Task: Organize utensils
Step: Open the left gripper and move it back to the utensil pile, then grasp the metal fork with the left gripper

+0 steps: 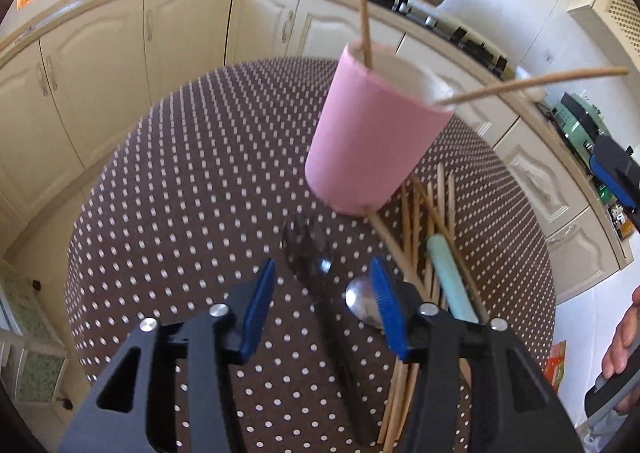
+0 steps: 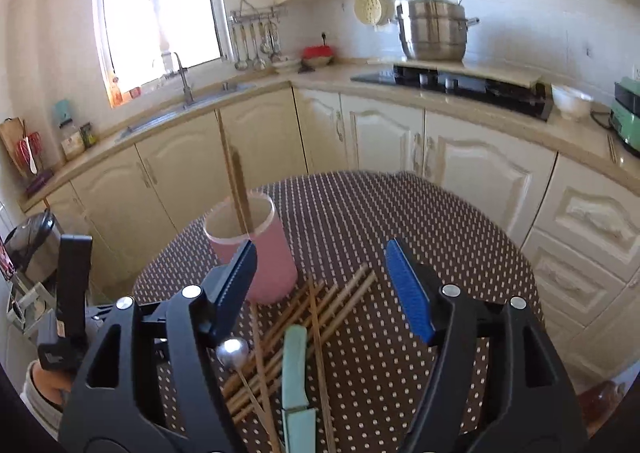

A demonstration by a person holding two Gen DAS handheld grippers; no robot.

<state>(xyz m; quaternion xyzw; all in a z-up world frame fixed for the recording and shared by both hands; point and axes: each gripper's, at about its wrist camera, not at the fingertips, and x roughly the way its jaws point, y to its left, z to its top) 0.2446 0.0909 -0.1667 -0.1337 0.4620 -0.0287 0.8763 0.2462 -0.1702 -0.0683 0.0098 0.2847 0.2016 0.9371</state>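
Note:
A pink cup stands on the polka-dot table with two wooden chopsticks in it; it also shows in the right wrist view. My left gripper is open and empty, low over a dark fork and a steel spoon. Several loose chopsticks and a mint-handled knife lie to its right. My right gripper is open and empty above the chopstick pile, the knife and the spoon.
Cream kitchen cabinets ring the table. A steel pot stands on the hob at the back right. A sink lies under the window. The other gripper shows at the left edge of the right wrist view.

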